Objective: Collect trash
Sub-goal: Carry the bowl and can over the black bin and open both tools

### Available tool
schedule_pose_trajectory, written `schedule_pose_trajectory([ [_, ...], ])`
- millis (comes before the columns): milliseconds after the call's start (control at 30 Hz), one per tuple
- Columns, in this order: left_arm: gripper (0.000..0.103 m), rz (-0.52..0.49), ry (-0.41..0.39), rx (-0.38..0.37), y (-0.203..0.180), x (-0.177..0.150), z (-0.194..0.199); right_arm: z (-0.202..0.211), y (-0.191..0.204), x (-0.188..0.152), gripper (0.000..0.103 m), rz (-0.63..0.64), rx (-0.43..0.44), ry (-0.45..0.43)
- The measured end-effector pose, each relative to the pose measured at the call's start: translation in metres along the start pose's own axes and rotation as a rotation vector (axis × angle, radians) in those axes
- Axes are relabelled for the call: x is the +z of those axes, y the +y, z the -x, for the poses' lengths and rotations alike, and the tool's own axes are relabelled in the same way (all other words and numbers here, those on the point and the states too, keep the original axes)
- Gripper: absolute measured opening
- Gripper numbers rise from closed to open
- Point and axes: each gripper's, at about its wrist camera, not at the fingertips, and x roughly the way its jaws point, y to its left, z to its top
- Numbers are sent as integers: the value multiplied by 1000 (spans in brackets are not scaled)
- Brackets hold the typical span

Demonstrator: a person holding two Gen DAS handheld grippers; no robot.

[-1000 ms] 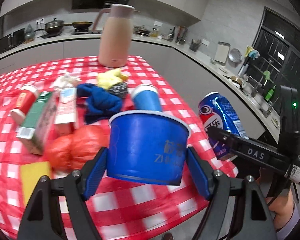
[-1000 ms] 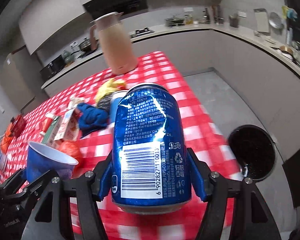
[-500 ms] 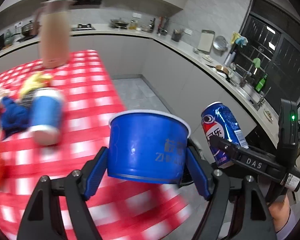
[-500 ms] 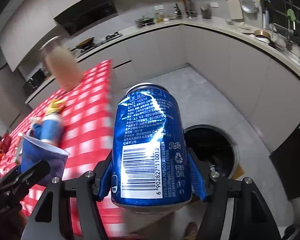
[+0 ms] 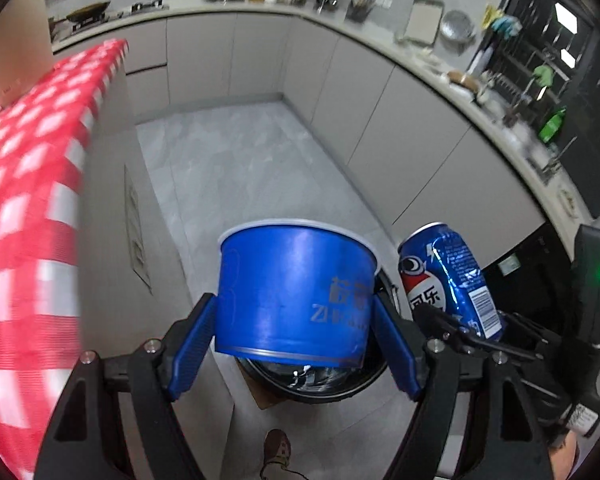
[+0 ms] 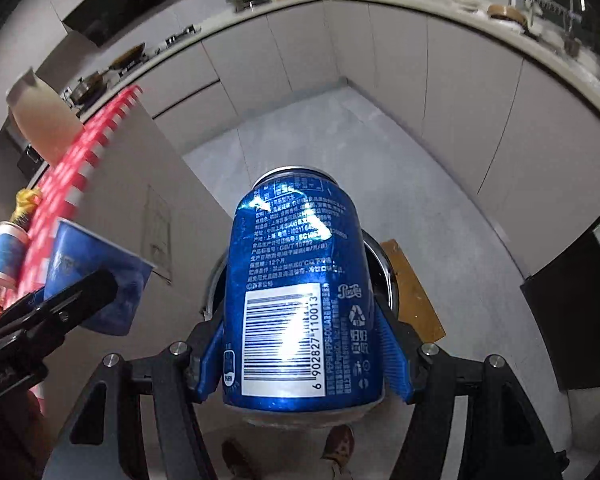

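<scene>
Both hands are loaded and both are over the floor now. The left gripper [image 5: 294,344] is clamped on the blue cup [image 5: 296,292], pads pressed to its sides low on the wall, mouth tipped away from the camera. The right gripper [image 6: 306,356] is squeezed onto the can [image 6: 300,292], barcode facing the lens, pads gripping near its base. And there's the bin [image 5: 320,380] — a dark round mouth on the floor, mostly hidden under the cup in the left view.

What could go wrong? The cup is thin-walled and held only near the bottom, so it may tumble as it drops and glance off the bin's rim. The can looks dented and slick; let go off-centre, it could strike the rim and roll off across the tiles. The two loads also hang just beside each other, so releasing both at once risks a knock in the air. Both look to be roughly over the bin's mouth, though how well centred is hard to judge, since each load covers it.

Now the views. The left camera shows the inside of the bin beneath the cup, and the can's logo side out to the right. The right camera gives the bin's rim [image 6: 384,268] peeking out either side of the can, a brown board [image 6: 412,292] lying beside it, and the person's shoes [image 6: 340,444] — plus the table [image 6: 80,172] edge with more rubbish waiting.
</scene>
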Motion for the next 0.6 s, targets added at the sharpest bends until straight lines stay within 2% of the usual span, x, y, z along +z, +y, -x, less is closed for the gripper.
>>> schedule_pose_trajectory([
  [200,79,44,50,34,-8,0,-28,-36,-21,4,68,27,31,61],
  [267,82,84,83,45,-4,-1,-37,-47,-24,7,69,52,31,83],
  [333,89,123,105,51,-2,0,-43,-54,-26,10,82,73,17,90],
  [367,90,145,112,64,0,2,-44,-56,-28,12,82,69,16,88],
  [467,90,177,85,74,4,5,-32,-55,-33,17,82,53,24,82],
  [600,90,156,26,74,1,11,0,-34,-32,23,82,36,18,26],
])
